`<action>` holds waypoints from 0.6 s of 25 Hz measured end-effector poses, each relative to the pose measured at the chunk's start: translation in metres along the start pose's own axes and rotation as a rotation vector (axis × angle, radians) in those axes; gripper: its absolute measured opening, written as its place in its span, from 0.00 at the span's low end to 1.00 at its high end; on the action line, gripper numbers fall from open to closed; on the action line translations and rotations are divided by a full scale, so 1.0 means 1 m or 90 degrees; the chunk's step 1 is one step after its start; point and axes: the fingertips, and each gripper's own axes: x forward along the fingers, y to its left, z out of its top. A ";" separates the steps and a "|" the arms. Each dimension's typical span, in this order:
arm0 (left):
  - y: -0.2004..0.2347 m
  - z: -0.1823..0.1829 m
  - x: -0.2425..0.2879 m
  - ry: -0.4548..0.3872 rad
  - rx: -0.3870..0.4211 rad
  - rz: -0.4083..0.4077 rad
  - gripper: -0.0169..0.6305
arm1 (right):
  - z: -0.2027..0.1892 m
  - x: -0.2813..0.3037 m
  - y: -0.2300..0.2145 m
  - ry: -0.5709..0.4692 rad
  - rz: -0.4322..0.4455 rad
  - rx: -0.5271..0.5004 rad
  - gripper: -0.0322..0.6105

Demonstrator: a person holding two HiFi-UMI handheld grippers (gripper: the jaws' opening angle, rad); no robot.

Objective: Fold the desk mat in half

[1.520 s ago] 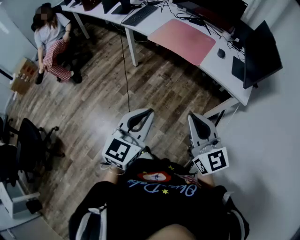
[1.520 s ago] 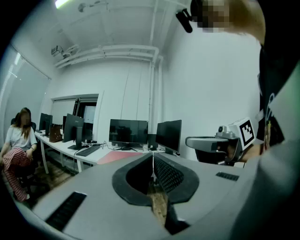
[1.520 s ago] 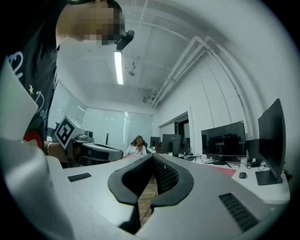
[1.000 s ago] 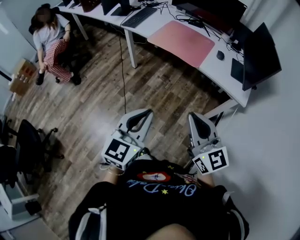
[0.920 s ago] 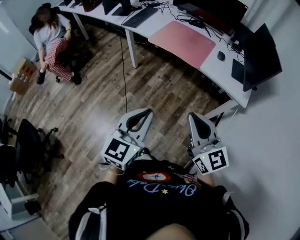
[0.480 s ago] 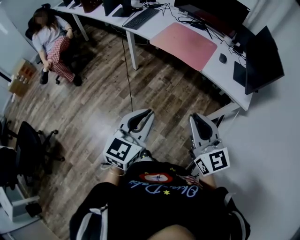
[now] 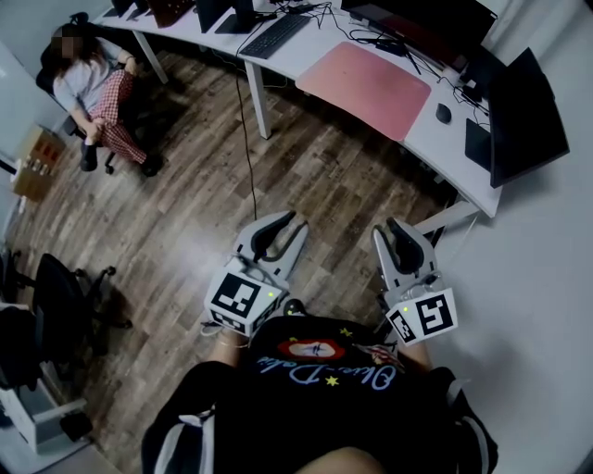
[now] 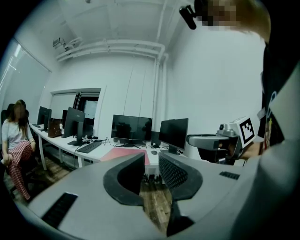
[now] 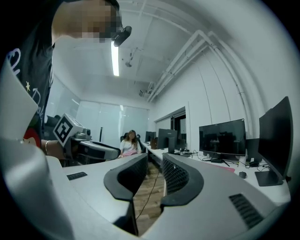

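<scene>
The pink desk mat lies flat on the white desk at the far side of the room, and shows small in the left gripper view. I hold both grippers close to my torso over the wooden floor, far short of the desk. The left gripper points toward the desk; its jaws are opening, with a narrow gap and nothing between them. The right gripper is beside it, its jaws also opening and empty.
On the desk are a keyboard, a mouse and dark monitors. A cable hangs down to the floor. A person sits at the far left. A black office chair stands to my left.
The jaws of both grippers have parted a little. The grippers stay near my torso, and the head view has shifted slightly.
</scene>
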 end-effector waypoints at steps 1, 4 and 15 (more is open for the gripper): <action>0.004 0.000 0.000 0.000 0.002 0.001 0.13 | 0.000 0.004 0.000 0.001 -0.002 -0.002 0.16; 0.018 0.000 0.001 0.002 0.016 0.008 0.13 | -0.002 0.016 0.001 0.003 -0.005 -0.007 0.17; 0.062 -0.009 0.013 0.019 0.012 0.038 0.15 | -0.013 0.050 -0.013 0.030 -0.017 -0.013 0.20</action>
